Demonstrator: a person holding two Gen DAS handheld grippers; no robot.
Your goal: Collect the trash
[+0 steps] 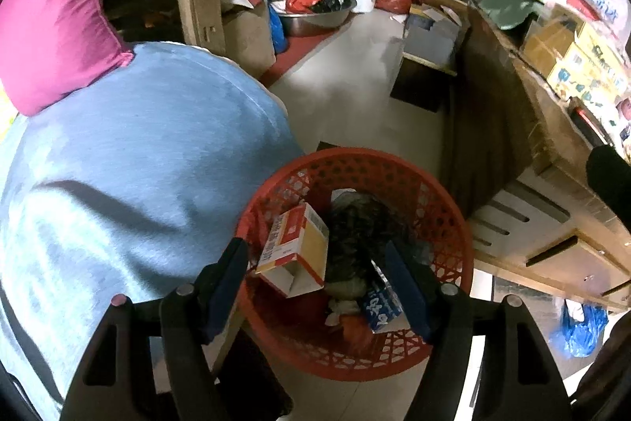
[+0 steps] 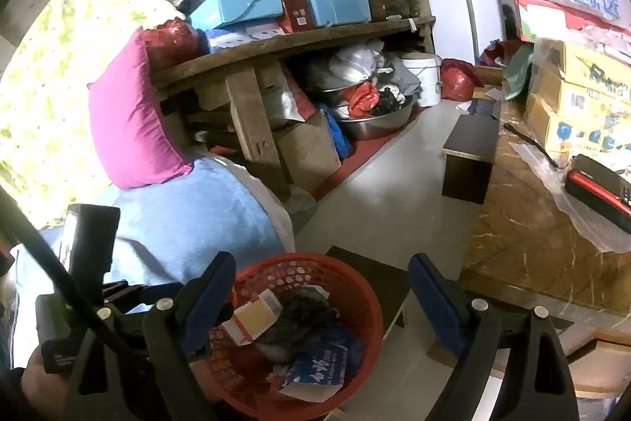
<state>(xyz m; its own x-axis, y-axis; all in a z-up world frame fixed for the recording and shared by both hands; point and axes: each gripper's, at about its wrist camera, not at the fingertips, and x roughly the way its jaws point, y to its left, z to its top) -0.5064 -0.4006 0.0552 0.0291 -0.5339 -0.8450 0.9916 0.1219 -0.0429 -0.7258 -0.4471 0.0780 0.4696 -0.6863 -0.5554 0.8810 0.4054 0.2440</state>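
Left wrist view: both grippers hung spread and empty above the round red plastic lattice basket.

The left gripper and right gripper gripped nothing; a yellow-and-white cardboard carton and a blue printed packet lay inside. The carton leaned high and could tip out if a finger nudged it.
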